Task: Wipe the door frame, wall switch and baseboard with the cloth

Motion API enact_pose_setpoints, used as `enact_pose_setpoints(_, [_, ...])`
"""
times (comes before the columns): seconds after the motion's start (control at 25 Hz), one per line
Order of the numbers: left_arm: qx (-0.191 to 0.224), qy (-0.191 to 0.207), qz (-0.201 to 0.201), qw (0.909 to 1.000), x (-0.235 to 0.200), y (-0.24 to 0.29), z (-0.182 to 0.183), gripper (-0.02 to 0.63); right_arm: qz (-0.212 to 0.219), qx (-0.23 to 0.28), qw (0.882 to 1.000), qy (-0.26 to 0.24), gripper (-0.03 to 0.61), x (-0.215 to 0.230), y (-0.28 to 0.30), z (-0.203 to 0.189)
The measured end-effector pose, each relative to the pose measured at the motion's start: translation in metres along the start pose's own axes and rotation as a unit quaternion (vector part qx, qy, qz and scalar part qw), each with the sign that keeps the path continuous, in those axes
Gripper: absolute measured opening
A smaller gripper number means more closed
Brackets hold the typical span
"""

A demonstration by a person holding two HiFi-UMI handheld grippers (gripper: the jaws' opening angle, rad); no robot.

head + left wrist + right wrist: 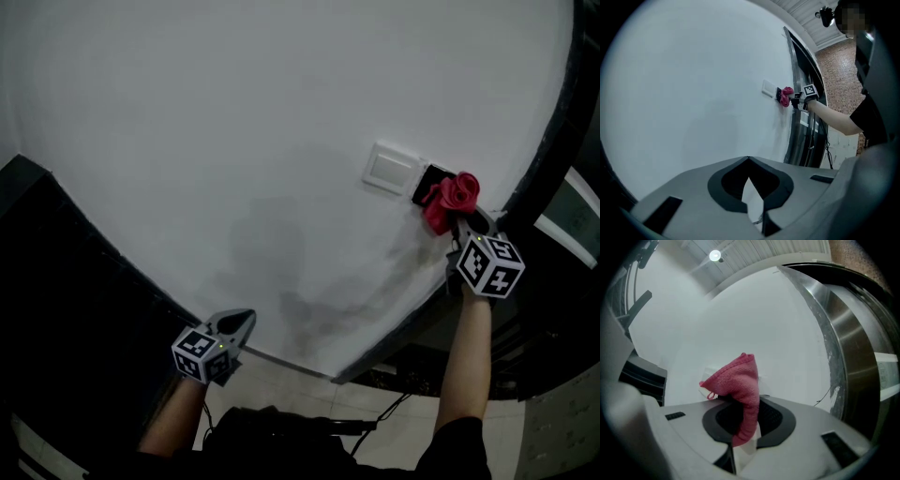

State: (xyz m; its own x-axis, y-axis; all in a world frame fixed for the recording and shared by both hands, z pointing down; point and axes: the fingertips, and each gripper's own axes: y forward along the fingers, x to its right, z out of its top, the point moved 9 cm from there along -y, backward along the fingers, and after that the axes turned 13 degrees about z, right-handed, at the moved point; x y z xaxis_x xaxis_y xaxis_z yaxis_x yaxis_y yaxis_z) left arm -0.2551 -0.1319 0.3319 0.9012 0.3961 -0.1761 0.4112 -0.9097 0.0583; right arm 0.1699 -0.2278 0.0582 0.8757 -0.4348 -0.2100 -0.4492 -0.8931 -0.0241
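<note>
A white wall switch (389,171) sits on the white wall, with a small black box (431,180) just to its right. A red cloth (453,199) is bunched against that black box, and my right gripper (461,225) is shut on it. In the right gripper view the cloth (738,383) sticks up from between the jaws, hiding most of the switch plate (708,372). The dark door frame (555,122) runs up the right side. My left gripper (244,321) hangs low by the wall's foot, shut and holding nothing (749,160). From the left gripper view the cloth (787,95) shows far off.
A dark baseboard strip (394,339) follows the bottom of the wall. Pale floor tiles (309,398) lie below it, crossed by a black cable (375,424). A shiny metal door edge (843,333) stands right of the cloth. A brick wall (843,79) shows beyond the door.
</note>
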Motion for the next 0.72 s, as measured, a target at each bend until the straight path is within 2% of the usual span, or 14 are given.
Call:
enact_pose_setpoints(0.32, [-0.004, -0.002, 0.002, 1.0, -0.009, -0.003, -0.001, -0.008, -0.018, -0.007, 1.0, 0.0, 0.066, 0.001, -0.002, -0.008])
enact_pose_setpoints(0.48, [-0.001, -0.001, -0.004, 1.0, -0.012, 0.001, -0.001, -0.008, -0.059, -0.026, 0.998, -0.017, 0.064, 0.009, -0.008, -0.012])
enact_pose_setpoints(0.6, [0.002, -0.002, -0.005, 1.0, -0.017, 0.0, -0.001, -0.008, -0.098, -0.04, 0.993, -0.055, 0.061, 0.007, -0.013, -0.012])
enact_pose_setpoints(0.68, [0.002, -0.004, -0.005, 1.0, -0.022, -0.002, -0.001, -0.008, -0.133, -0.028, 0.985, -0.111, 0.06, -0.003, -0.022, 0.002])
enact_pose_setpoints(0.72, [0.001, -0.005, -0.005, 1.0, -0.024, -0.002, -0.002, -0.008, -0.153, -0.018, 0.977, -0.149, 0.06, -0.011, -0.026, 0.014])
